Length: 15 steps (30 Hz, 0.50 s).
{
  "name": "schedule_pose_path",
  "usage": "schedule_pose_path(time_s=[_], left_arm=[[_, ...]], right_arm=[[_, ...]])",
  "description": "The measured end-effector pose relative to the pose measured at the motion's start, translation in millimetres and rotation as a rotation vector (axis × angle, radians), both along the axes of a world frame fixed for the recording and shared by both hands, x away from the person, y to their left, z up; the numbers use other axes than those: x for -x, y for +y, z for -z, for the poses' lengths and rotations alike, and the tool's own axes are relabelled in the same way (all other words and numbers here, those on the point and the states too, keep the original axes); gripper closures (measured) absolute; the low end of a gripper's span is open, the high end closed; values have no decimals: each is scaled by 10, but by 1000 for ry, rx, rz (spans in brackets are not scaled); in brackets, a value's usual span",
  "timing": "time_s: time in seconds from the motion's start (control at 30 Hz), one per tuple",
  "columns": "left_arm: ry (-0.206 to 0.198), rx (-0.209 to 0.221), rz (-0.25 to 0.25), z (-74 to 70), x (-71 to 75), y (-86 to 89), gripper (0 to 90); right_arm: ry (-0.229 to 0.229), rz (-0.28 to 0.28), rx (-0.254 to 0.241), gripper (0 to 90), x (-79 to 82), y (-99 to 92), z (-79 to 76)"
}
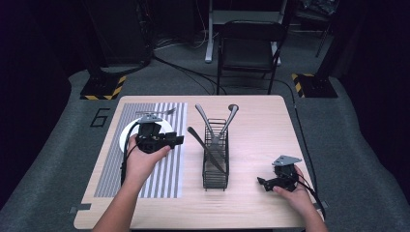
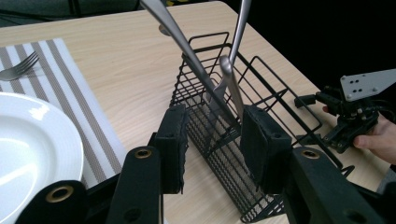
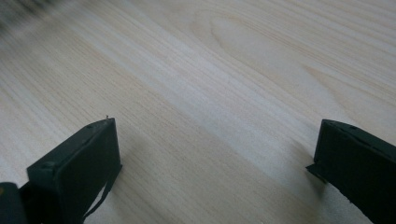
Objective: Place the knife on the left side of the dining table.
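Observation:
A black wire cutlery caddy (image 1: 215,159) stands mid-table with three metal utensils (image 1: 231,116) leaning out of its top. My left gripper (image 1: 178,140) hovers over the striped placemat (image 1: 164,174), just right of a white plate (image 1: 124,137), pointing toward the caddy. In the left gripper view its jaws (image 2: 215,149) stand apart with nothing between the pads, and the caddy (image 2: 261,84) and the utensils (image 2: 182,37) lie beyond them. A fork (image 1: 157,114) lies on the placemat behind the plate. My right gripper (image 1: 262,182) rests near the table's front right; its jaws (image 3: 215,154) are wide open over bare wood.
The wooden table (image 1: 261,121) has free room right of the caddy and along its front edge. A dark folding chair (image 1: 249,48) stands on the floor behind the table. In the left gripper view the plate (image 2: 32,140) and fork (image 2: 18,69) are at the left, and the right gripper (image 2: 315,116) at the far right.

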<state>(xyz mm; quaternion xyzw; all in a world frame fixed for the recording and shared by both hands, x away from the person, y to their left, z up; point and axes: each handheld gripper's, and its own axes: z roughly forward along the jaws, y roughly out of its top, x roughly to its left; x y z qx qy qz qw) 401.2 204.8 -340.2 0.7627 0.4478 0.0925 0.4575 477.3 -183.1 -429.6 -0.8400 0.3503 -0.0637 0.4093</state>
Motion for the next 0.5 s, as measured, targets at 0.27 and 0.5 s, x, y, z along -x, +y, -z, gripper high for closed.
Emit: schedule_pose_path(time_s=[0.27,0.5], left_arm=[[-5,6,4,-39,-104,-113,610],[8,16,9,-11,-194,-223,608]], right_arm=[[0,0,0,0,0,0,0],[0,0,0,0,0,0,0]])
